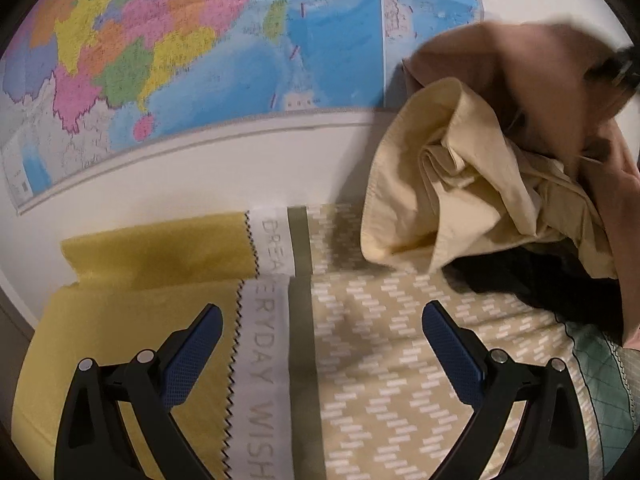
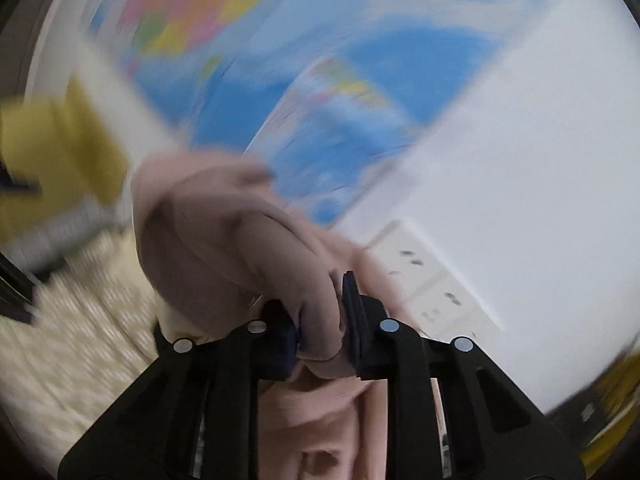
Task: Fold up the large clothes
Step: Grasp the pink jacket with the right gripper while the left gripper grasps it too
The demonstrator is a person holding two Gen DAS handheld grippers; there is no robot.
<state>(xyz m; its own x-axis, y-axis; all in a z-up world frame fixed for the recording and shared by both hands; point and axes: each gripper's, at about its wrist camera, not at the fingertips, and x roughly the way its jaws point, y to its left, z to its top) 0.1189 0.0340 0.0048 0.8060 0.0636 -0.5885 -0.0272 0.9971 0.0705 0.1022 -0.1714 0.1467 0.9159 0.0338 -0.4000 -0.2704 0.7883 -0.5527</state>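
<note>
My left gripper (image 1: 320,324) is open and empty above the patterned bed cover (image 1: 380,360). To its upper right a pink garment (image 1: 520,80) hangs in the air, with a cream garment (image 1: 452,184) bunched under it and dark cloth (image 1: 540,284) below. My right gripper (image 2: 320,320) is shut on a thick fold of the pink garment (image 2: 224,232) and holds it up; this view is blurred by motion. The right gripper shows as a dark shape at the top right edge of the left wrist view (image 1: 620,68).
A yellow pillow (image 1: 152,272) lies at the head of the bed against a white wall (image 1: 224,168). A large coloured map (image 1: 180,48) hangs on the wall. A teal quilted cover (image 1: 600,368) lies at the right. A white cabinet (image 2: 436,280) stands by the wall.
</note>
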